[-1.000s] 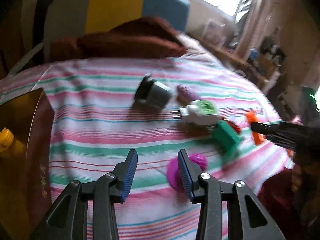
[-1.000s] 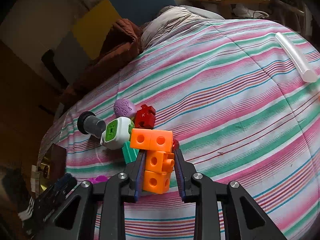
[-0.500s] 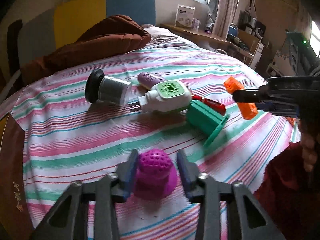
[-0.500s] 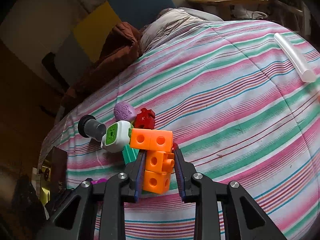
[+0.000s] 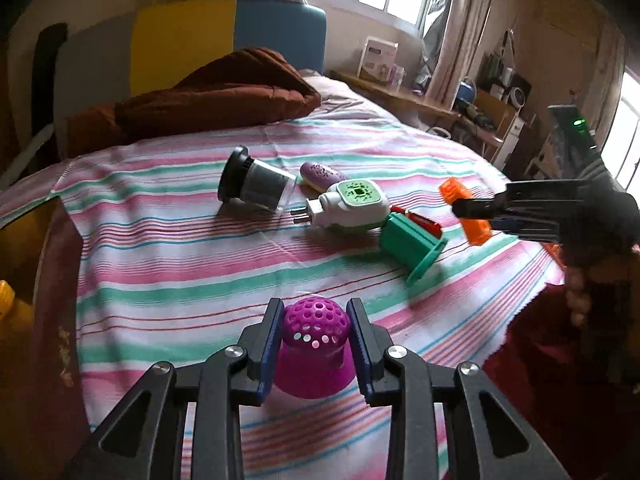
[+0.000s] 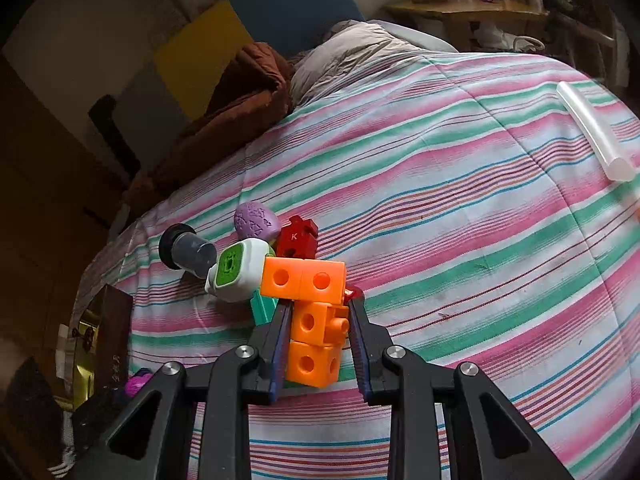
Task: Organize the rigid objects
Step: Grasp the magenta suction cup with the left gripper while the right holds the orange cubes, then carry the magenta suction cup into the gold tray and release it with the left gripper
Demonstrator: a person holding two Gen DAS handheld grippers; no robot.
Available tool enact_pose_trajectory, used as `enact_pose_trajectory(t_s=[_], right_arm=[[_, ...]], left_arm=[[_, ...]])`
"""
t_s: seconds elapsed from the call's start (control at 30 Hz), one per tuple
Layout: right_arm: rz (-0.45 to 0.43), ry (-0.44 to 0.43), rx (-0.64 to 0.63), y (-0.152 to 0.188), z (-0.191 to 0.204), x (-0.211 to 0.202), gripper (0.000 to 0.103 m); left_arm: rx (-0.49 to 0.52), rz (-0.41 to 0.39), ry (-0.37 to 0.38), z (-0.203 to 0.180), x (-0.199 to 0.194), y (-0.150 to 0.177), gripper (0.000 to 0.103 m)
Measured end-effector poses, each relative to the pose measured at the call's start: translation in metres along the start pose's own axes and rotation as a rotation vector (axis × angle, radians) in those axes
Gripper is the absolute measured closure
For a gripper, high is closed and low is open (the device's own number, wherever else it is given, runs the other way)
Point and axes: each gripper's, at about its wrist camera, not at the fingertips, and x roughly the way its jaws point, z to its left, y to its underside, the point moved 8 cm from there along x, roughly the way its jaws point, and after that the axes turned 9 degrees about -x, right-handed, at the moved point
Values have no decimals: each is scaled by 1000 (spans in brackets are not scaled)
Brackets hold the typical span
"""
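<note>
While sitting at lower centre of the left wrist view, the left gripper [image 5: 316,334] is clamping a purple perforated dome [image 5: 314,344] over the striped bed sheet [image 5: 168,264]. Lying mid-frame: a black-capped jar [image 5: 254,184], white-green plug-in device [image 5: 348,206], green cup [image 5: 412,246]. In the right wrist view, the right gripper [image 6: 320,336] is gripping orange linked cubes [image 6: 314,316] at lower centre, jaws narrow.
</note>
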Motion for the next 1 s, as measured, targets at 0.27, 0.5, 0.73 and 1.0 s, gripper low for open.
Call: enact_pose_trajectory(t_s=[0.27, 0.5, 0.73, 1.0], right_arm=[[11, 15, -42, 2, 6, 3, 75], [27, 25, -69, 4, 8, 6, 75], [14, 37, -86, 3, 10, 4, 75], [-9, 42, -105, 0, 14, 0, 75]], left_arm=[[-3, -40, 21, 4, -34, 2, 71], [-61, -110, 8, 35, -78, -9, 71], [-149, -164, -64, 98, -110, -16, 71], [-287, -179, -208, 192, -132, -13, 71]])
